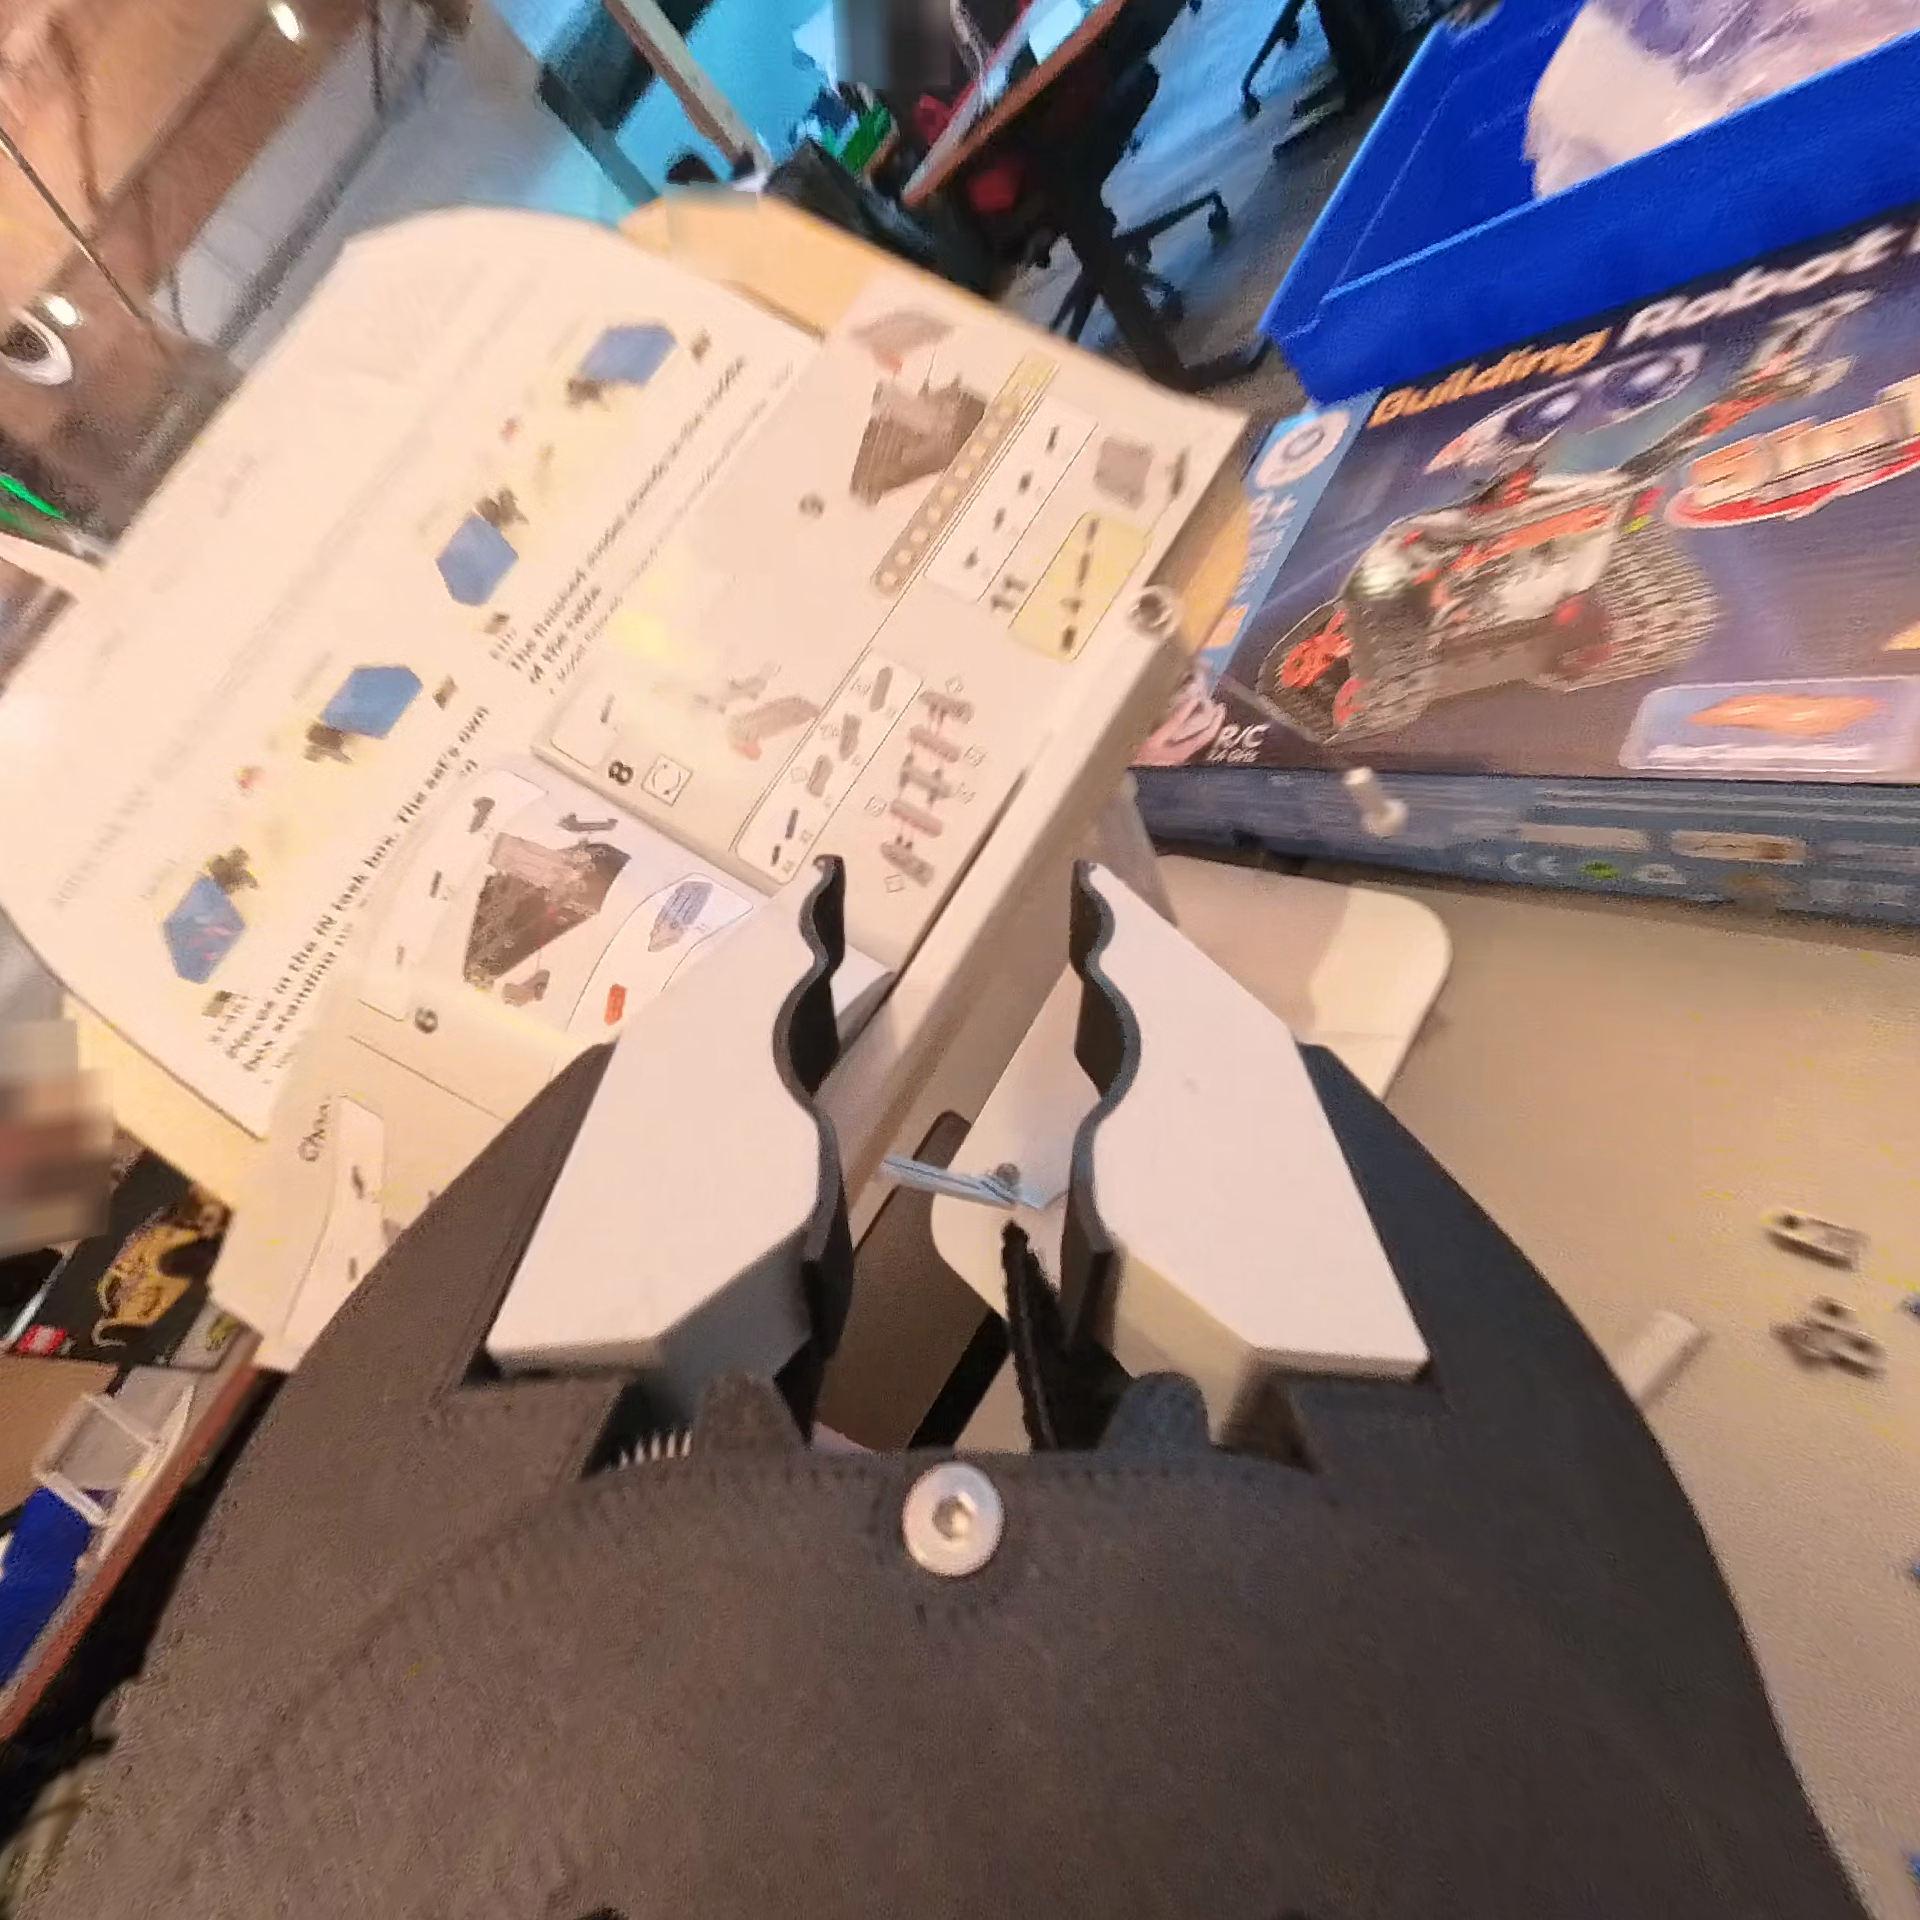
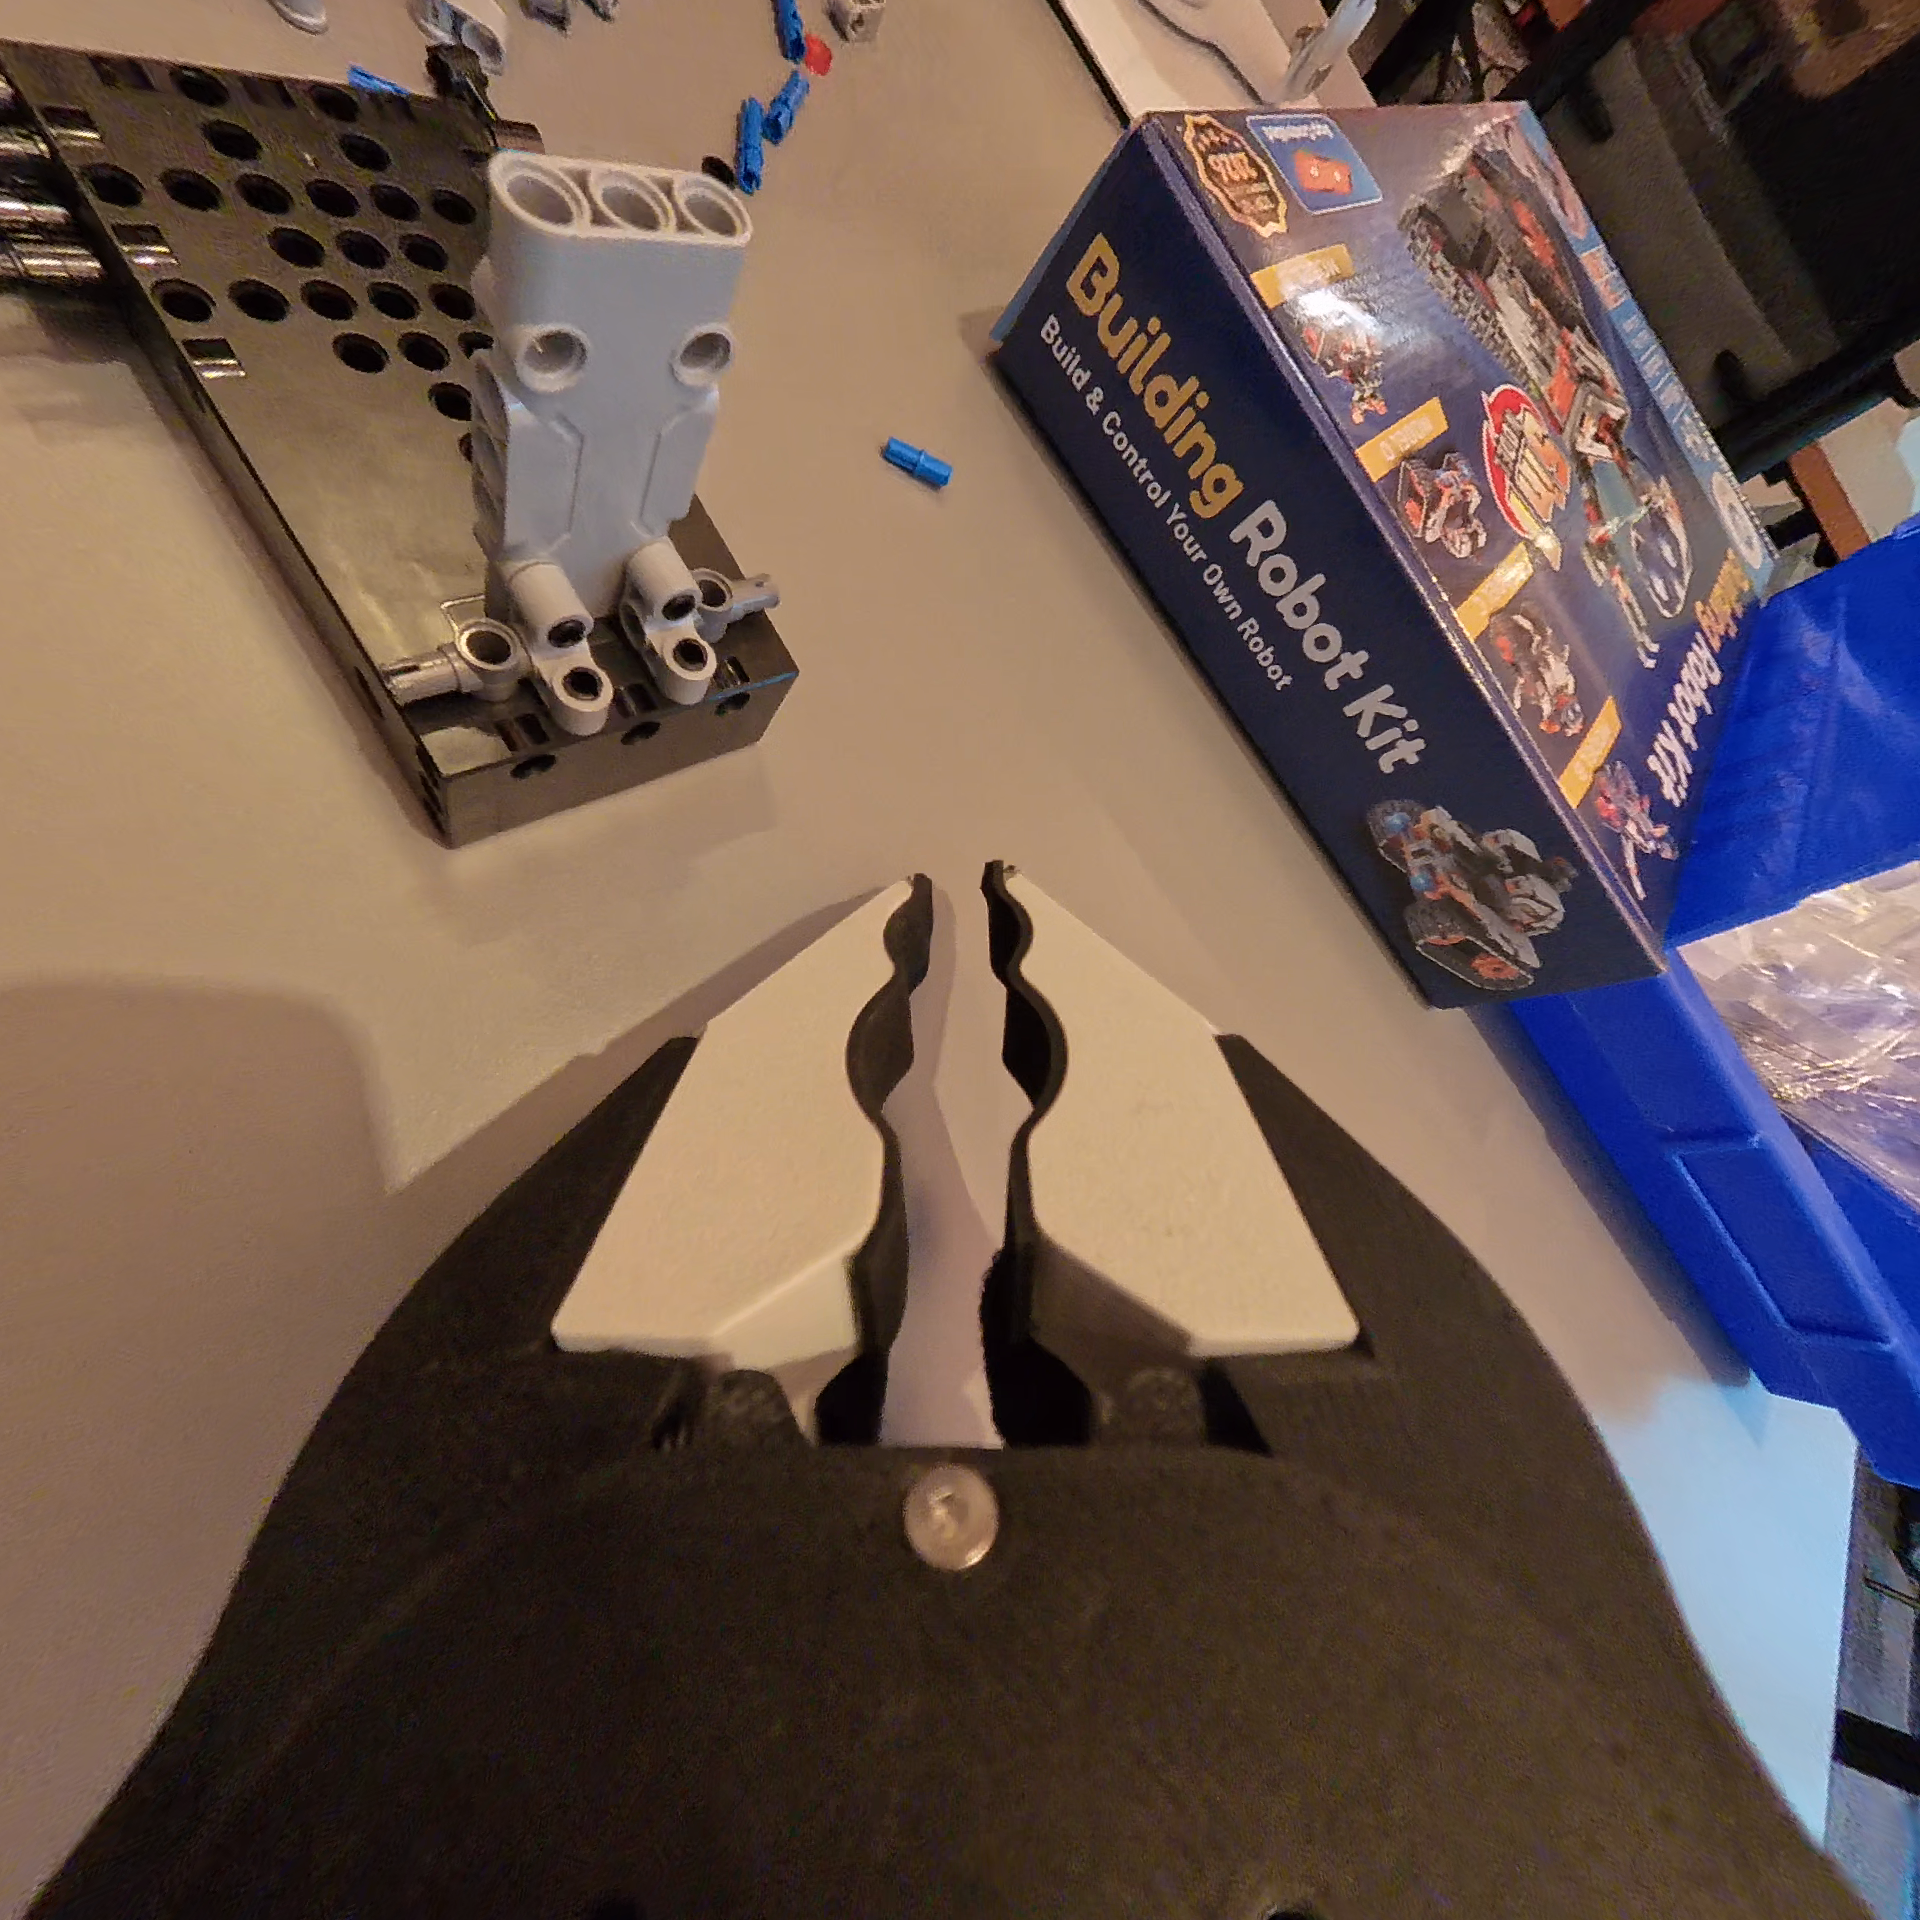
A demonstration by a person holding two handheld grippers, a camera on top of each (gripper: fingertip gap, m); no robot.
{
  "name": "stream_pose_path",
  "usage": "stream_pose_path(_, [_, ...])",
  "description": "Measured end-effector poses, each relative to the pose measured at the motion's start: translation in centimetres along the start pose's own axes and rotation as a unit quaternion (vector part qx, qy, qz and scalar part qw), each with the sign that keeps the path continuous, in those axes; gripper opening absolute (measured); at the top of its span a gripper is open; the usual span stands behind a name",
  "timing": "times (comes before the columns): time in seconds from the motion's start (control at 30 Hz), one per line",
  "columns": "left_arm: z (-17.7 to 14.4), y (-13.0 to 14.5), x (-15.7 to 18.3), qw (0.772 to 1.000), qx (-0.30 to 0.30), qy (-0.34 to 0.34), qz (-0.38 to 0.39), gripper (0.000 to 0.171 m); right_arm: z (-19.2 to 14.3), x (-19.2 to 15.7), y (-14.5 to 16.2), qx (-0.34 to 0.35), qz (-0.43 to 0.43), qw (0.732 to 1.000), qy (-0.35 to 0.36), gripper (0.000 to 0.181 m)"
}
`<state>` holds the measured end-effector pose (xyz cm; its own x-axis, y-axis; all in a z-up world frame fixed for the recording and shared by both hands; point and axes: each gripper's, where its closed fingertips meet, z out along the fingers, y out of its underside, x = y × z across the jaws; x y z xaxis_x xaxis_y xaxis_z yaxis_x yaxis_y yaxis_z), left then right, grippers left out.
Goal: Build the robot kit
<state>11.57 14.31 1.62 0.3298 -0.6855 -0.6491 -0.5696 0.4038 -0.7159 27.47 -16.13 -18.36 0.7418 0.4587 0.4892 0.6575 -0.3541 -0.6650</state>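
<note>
My left gripper (image 1: pixel 956 883) is open and empty. It points at an open instruction booklet (image 1: pixel 520 623) that leans on a white stand (image 1: pixel 1049 883). The stand's right edge runs down between the two fingers; I cannot tell if it touches them. My right gripper (image 2: pixel 958 878) is shut down to a narrow slit and holds nothing. It hovers over the pale table (image 2: pixel 312 1039). Ahead to its left, a grey motor-like brick (image 2: pixel 613 343) stands on a black perforated block (image 2: pixel 281 343). A blue pin (image 2: pixel 917 462) lies alone on the table ahead.
A dark blue kit box (image 2: pixel 1351 520) lies on the right, also in the left wrist view (image 1: pixel 1558 603). A blue bin (image 2: pixel 1818 727) sits beyond it, also in the left wrist view (image 1: pixel 1558 239). Loose blue pins (image 2: pixel 774 114) lie at the far edge. Small grey parts (image 1: pixel 1818 1242) lie on the right. Across from one pair of fingers to the other is roughly 40 cm. The right tips stand about 9 cm off the grey motor-like brick (image 2: pixel 613 343). The blue pin (image 2: pixel 917 462) is about 11 cm from my right fingertips and 30 cm from my left. Between my right fingertips and the black perforated block (image 2: pixel 281 343) there is roughly 12 cm.
</note>
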Motion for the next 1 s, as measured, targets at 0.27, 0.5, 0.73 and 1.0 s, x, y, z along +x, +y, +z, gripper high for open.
stream_pose_path(0.27, [2.5, 5.3, -1.7, 0.98, 0.016, 0.067, -0.185, 0.026, 0.0, 0.0, 0.5, -0.001, 0.016, 1.0, -0.007, 0.005])
stream_pose_path(0.5, [1.7, 5.7, -2.1, 0.959, 0.024, 0.044, -0.279, 0.041, -0.3, 0.2, 0.7, -0.003, 0.009, 1.0, 0.001, 0.007])
stream_pose_path(0.73, [0.4, 6.7, -1.6, 0.998, -0.026, -0.01, -0.055, 0.045, -0.6, 1.1, -0.7, 0.002, -0.023, 0.999, 0.043, 0.008])
stream_pose_path(1.0, [3.3, 4.1, 1.2, 0.958, -0.032, -0.143, 0.247, 0.066, -1.4, 2.7, -1.5, 0.001, -0.043, 0.994, 0.096, 0.007])
